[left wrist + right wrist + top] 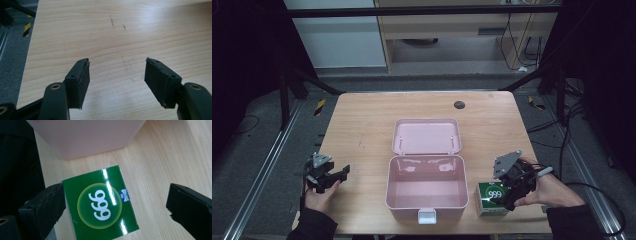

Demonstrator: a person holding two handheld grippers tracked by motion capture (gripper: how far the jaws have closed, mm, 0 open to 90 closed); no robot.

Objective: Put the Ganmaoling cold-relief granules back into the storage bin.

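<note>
One green box (492, 198) rests on the table (362, 125) at the pink case's (427, 187) 3 o'clock; your right gripper (517, 192) straddles it, jaws apart, ready to clamp. Left gripper (332, 175) idles wide, empty.

green box (100, 205): bottom corner ran off the lower edge in the right gripper view, and one jaw covered its left edge, so no clue if pad and box touched
small blue logo (124, 195): way too tiny to read
pink case (85, 137): just 1 wall, chopped by the top edge
right gripper (511, 187): in the high view it hid part of the box top
dark spot (459, 104): too small to tell what it was
left gripper (117, 82): jaw bases cut off at the bottom
</note>
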